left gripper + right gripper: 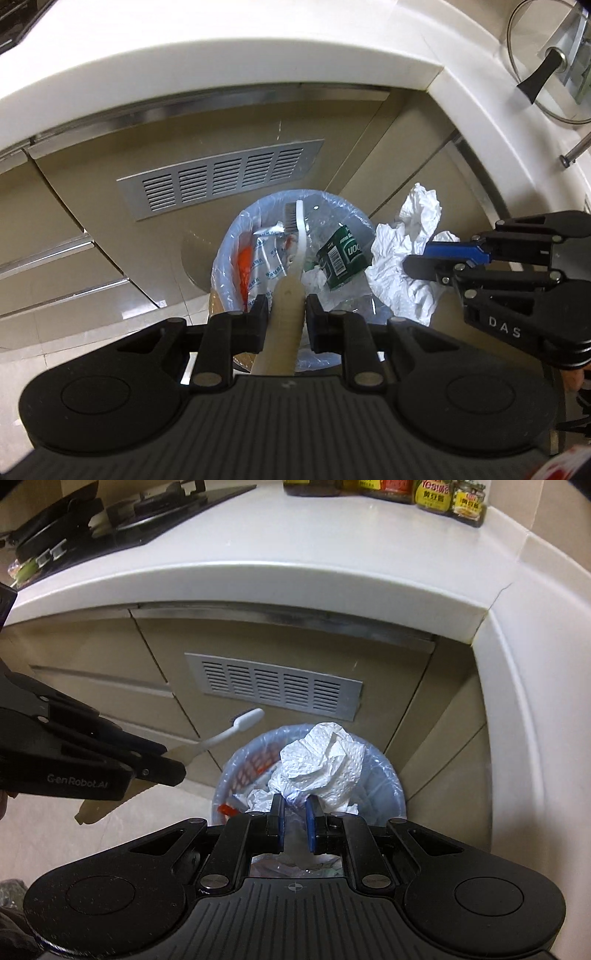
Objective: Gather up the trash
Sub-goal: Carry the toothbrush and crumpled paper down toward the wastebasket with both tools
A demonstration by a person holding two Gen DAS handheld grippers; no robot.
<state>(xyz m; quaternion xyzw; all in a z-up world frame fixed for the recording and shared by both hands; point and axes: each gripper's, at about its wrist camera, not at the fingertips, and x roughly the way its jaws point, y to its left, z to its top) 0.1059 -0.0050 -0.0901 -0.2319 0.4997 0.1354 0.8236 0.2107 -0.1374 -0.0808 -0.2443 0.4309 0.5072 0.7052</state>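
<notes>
With my left gripper (286, 317) clamped on the toothbrush (297, 236) and my right gripper (294, 814) pinching the crumpled tissue (323, 762), both above the lined bin (388, 775), I should centre each before letting go.

Your bin (388, 775) stands on the floor (122, 830) before the vent (273, 686), below the bench (295, 554); jars (432, 496) stand at the bench's back.

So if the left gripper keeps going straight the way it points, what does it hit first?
Probably the trash already in the lined bin: the left gripper points down into its mouth, and the toothbrush it holds would likely touch that litter first. Depth is unclear.
</notes>
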